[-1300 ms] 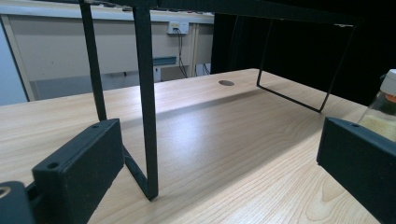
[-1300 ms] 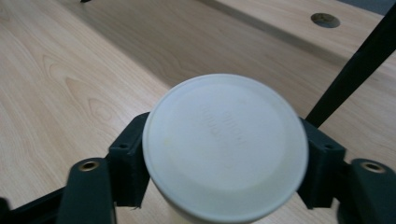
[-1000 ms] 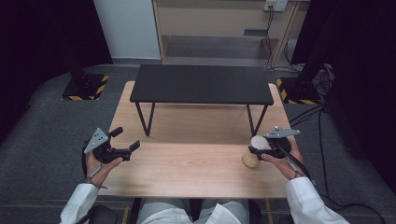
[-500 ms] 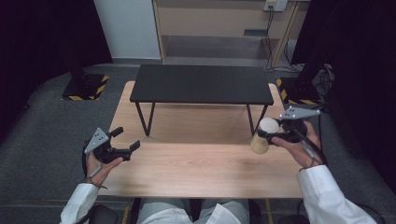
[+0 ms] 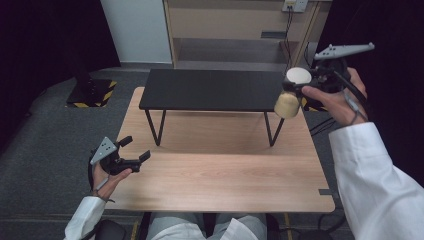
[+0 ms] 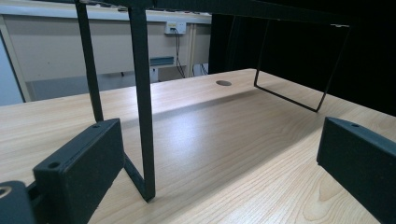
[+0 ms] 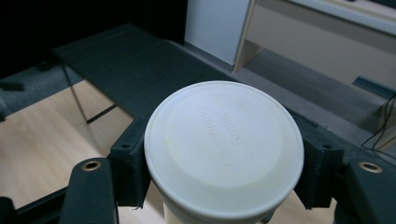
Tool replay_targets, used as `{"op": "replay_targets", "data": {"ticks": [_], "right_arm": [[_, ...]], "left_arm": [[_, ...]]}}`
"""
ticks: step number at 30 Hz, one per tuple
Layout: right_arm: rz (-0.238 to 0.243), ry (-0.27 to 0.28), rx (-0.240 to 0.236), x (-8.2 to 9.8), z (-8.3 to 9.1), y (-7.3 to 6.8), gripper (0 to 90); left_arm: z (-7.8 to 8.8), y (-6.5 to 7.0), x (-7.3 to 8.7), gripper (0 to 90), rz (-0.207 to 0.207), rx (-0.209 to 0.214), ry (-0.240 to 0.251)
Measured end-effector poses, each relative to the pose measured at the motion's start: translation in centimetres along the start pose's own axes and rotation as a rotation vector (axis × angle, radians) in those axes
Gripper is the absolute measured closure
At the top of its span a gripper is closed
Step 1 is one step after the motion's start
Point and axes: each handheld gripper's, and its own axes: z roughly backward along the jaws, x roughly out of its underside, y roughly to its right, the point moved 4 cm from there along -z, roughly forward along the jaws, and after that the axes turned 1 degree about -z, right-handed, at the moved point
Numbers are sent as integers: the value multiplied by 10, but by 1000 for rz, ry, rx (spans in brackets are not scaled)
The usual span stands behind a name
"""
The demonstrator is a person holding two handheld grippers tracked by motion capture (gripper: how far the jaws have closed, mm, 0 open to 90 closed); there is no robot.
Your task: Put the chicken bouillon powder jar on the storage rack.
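Note:
A cream jar with a white lid hangs in the air at the right end of the black shelf-table, above its top. My right gripper is shut on the jar just under the lid. In the right gripper view the white lid sits between the two black jaws, with the shelf-table top beyond and below it. My left gripper rests open at the left front of the wooden table, holding nothing. Its jaws stand wide apart in the left gripper view, facing a shelf-table leg.
The black shelf-table stands on thin metal legs across the back half of the wooden table. Behind it is a wooden shelving unit with a wall socket and cables. Grey floor surrounds the table, with a hazard-striped base at the left.
My right gripper has lifted the jar from the table's right front and carried it up and away, to above the right end of the shelf-table. The left gripper has stayed put.

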Motion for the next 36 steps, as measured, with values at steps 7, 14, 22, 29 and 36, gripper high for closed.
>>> {"op": "replay_targets", "data": {"ticks": [7, 14, 22, 29, 36], "right_arm": [[-13, -5, 65, -22, -30, 14, 333], [-53, -34, 110, -29, -81, 35, 333], [-104, -48, 123, -21, -118, 48, 333], [-103, -74, 114, -19, -133, 50, 332], [-116, -64, 117, -13, -137, 50, 330]], "left_arm": [[0, 0, 0, 0, 2, 1, 0], [-1, -2, 1, 0, 4, 0, -8], [-1, -2, 1, 0, 2, 3, -12], [-2, -3, 2, 0, 5, 3, -17], [-2, -3, 2, 0, 3, 6, -14]]}}
